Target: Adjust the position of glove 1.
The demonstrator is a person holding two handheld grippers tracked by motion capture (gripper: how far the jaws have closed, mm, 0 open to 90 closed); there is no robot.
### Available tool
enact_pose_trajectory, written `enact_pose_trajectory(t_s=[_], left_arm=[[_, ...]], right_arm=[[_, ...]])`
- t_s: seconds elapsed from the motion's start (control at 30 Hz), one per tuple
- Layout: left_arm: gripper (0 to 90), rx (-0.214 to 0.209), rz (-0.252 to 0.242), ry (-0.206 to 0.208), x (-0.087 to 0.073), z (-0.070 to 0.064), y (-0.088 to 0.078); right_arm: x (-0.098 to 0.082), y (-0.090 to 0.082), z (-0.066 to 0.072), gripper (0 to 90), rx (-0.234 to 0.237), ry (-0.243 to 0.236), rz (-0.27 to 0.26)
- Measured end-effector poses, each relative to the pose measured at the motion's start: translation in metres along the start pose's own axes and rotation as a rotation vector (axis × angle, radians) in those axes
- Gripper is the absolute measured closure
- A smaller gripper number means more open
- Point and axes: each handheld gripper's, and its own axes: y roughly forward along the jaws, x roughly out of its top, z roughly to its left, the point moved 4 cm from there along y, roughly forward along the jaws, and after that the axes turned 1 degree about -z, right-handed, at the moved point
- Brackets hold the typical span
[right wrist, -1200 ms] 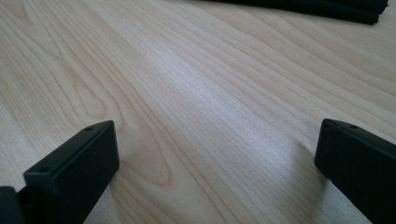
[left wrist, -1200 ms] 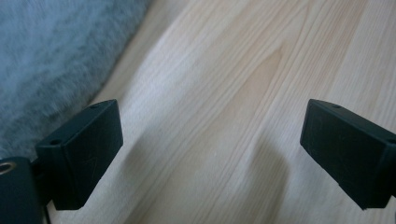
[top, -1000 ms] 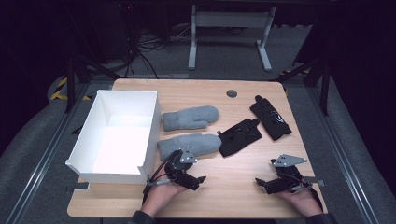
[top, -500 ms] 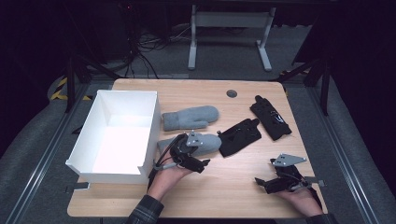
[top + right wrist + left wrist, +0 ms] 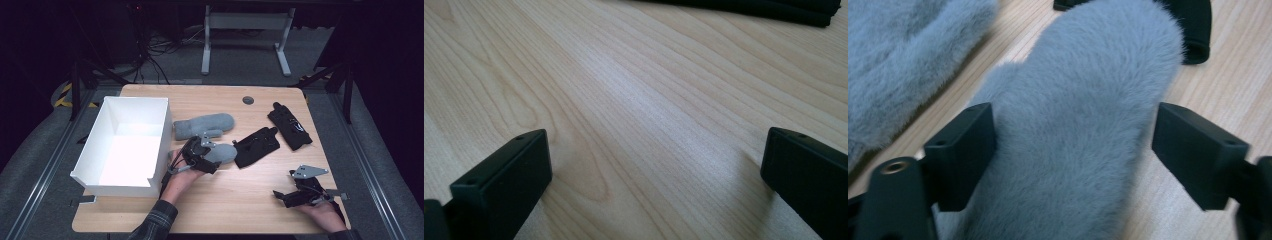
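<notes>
The nearer grey fuzzy mitten (image 5: 221, 152) lies flat on the light wooden table (image 5: 210, 210), near its middle and just right of the white open box (image 5: 125, 145), its rounded tip pointing toward a black fabric glove (image 5: 256, 146) that lies just beside it. In the left gripper view its pile (image 5: 1073, 135) looks soft, short and dense, with fine hairs standing off the rounded edge. The left gripper (image 5: 206, 155) is set over the mitten with its black blocky jaws spread wide, one on each side of the fur; the left jaw touches the pile, while the right one stands a little clear of it. A second grey fuzzy mitten (image 5: 204, 125) lies just behind, blurred at the top left of the left gripper view. Farther right a second black glove (image 5: 290, 126) lies by itself, its detail too small to read. The right gripper (image 5: 280, 196) rests near the table's front right corner, jaws wide apart over bare wood grain. A small dark round disc (image 5: 248, 100) sits in the tabletop near the far edge
</notes>
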Motion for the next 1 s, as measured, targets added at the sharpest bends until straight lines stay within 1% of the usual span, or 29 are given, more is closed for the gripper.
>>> enact_pose_trajectory(t_s=[0.03, 0.07, 0.1, 0.2, 0.23, 0.27, 0.33, 0.37, 0.4, 0.47, 0.5, 0.6, 0.63, 0.7, 0.8, 0.93, 1.0], left_arm=[[24.5, 0.006, 0.003, 0.006, -0.001, 0.000, 0.000], [29.4, 0.024, 0.011, 0.022, -0.003, 0.001, 0.001], [35.0, 0.032, 0.011, 0.025, -0.004, 0.002, 0.001], [51.1, 0.032, 0.019, 0.016, -0.006, 0.004, 0.000], [58.1, 0.032, 0.016, 0.009, -0.006, 0.004, 0.000], [64.0, 0.024, 0.023, -0.002, -0.006, 0.005, -0.002], [72.8, 0.013, 0.016, -0.029, -0.005, 0.006, -0.004], [76.1, 0.012, 0.017, -0.035, -0.005, 0.007, -0.006], [77.9, 0.010, 0.008, -0.049, -0.004, 0.006, -0.007], [80.8, 0.012, 0.002, -0.052, -0.003, 0.006, -0.012], [81.7, 0.009, -0.010, -0.061, -0.002, 0.006, -0.015], [82.8, -0.012, -0.034, -0.082, 0.003, 0.001, -0.026], [83.0, -0.017, -0.044, -0.080, 0.004, -0.001, -0.030], [83.2, -0.036, -0.060, -0.081, 0.007, -0.008, -0.036], [83.3, -0.068, -0.064, -0.082, 0.009, -0.020, -0.042], [83.4, -0.108, -0.050, -0.079, 0.009, -0.038, -0.041], [83.4, -0.122, -0.038, -0.069, 0.009, -0.049, -0.038]], right_arm=[[0.000, 0.000, 0.000, 0.0, 0.001, 0.002, 0.000], [0.000, 0.000, 0.000, 0.0, 0.000, 0.000, 0.000], [0.000, 0.000, 0.000, 0.0, -0.001, 0.000, 0.000], [0.000, 0.000, 0.000, 0.0, -0.001, 0.000, 0.000], [0.000, 0.000, 0.000, 0.0, 0.000, 0.000, -0.001], [0.000, 0.000, 0.000, 0.0, 0.000, 0.000, 0.000], [0.000, 0.000, 0.000, 0.0, -0.002, -0.001, 0.001], [0.000, 0.000, 0.000, 0.0, 0.000, -0.001, -0.001], [0.000, 0.000, 0.000, 0.0, 0.000, 0.000, 0.000], [0.000, 0.000, 0.000, 0.0, 0.000, -0.001, -0.001], [0.000, 0.000, 0.000, 0.0, 0.000, -0.001, -0.001], [0.000, 0.000, 0.000, 0.1, 0.000, 0.000, -0.001], [0.000, 0.000, 0.000, 0.1, 0.002, 0.000, 0.000], [0.000, 0.000, 0.000, 0.1, 0.002, 0.000, 0.000], [0.000, 0.000, 0.000, 0.1, 0.001, 0.001, -0.001], [0.000, 0.000, 0.000, 0.1, 0.001, 0.000, -0.001], [0.000, 0.000, 0.000, 0.1, 0.001, 0.000, -0.001]])
